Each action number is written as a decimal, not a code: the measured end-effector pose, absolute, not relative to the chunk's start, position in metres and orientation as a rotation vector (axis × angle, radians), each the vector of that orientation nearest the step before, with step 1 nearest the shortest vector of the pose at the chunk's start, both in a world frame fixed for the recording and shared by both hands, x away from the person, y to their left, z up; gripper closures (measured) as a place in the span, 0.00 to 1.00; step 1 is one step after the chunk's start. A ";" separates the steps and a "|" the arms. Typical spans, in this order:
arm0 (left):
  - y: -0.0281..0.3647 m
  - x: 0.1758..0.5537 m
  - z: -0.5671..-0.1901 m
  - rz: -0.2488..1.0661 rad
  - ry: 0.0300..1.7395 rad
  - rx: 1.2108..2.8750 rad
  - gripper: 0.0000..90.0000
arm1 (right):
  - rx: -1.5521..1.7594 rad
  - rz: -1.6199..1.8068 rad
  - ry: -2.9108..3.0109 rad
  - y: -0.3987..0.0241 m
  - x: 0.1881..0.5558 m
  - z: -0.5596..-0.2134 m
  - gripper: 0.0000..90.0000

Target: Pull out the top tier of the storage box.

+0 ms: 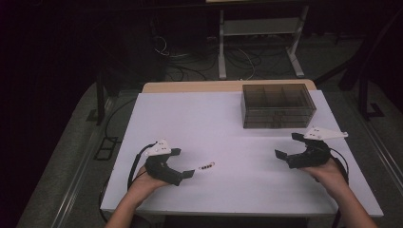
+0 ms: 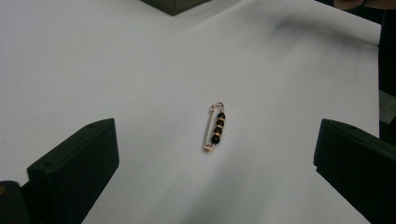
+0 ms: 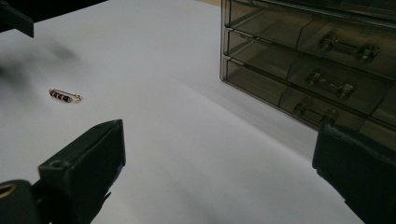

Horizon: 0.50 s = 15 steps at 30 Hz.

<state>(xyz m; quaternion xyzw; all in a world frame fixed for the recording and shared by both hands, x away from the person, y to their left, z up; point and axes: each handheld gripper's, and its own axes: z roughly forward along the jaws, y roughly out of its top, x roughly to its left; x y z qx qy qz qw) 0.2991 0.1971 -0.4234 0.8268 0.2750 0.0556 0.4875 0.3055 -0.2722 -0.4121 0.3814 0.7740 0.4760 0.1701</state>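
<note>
White tabletop [image 1: 228,190] seen bare around work. Drawer box [image 1: 278,105] placed far right, drawers closed. Right gripper [image 1: 288,145] held apart, idle. Left gripper [image 1: 184,162] held apart, aimed at beaded pin [image 2: 214,127], lying flat just ahead. Risk judged: thin pin skidded or missed by jaws closing too high.

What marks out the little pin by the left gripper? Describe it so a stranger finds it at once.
Start at the white table and find the left gripper near its front edge. Just beyond its open fingers lies a beaded safety pin, flat on the tabletop. It is a slim gold pin strung with black beads, far smaller than the smoky clear drawer box at the table's back.
</note>
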 end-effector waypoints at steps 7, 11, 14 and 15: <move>0.198 0.299 -0.423 0.137 0.673 2.009 0.00 | 1.083 1.355 2.191 -0.273 0.309 -0.412 0.02; 0.198 0.299 -0.423 0.137 0.675 2.004 0.00 | 1.085 1.353 2.190 -0.273 0.309 -0.412 0.02; 0.198 0.299 -0.423 0.138 0.677 2.003 0.00 | 1.083 1.349 2.191 -0.273 0.311 -0.411 0.02; 0.198 0.299 -0.423 0.137 0.678 2.003 0.00 | 1.082 1.350 2.190 -0.273 0.312 -0.410 0.02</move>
